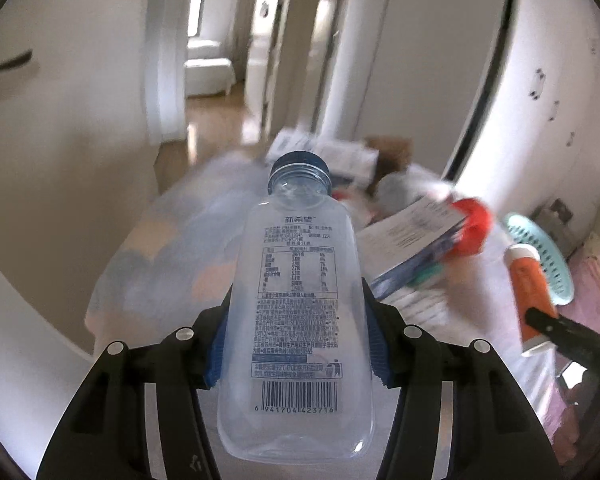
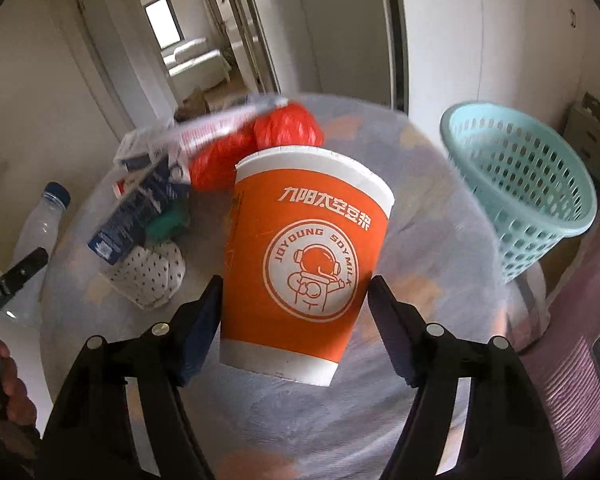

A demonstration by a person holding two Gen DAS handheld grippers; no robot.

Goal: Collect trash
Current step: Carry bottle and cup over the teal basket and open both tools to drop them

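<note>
My left gripper (image 1: 296,344) pinches the clear milk bottle (image 1: 296,312). My right gripper (image 2: 296,320) straddles the orange soymilk cup (image 2: 304,268), left of the teal basket (image 2: 520,184); right pad (image 2: 396,340) apart. Close squarely mid-cup, gently, lest the paper crush.

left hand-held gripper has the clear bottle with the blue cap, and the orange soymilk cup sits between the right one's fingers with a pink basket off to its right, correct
One slip: the basket is light teal, not pink, as the right wrist view shows. The rest holds: the left hand-held gripper clamps the clear bottle, and the orange soymilk cup sits between the right hand-held gripper fingers.
</note>
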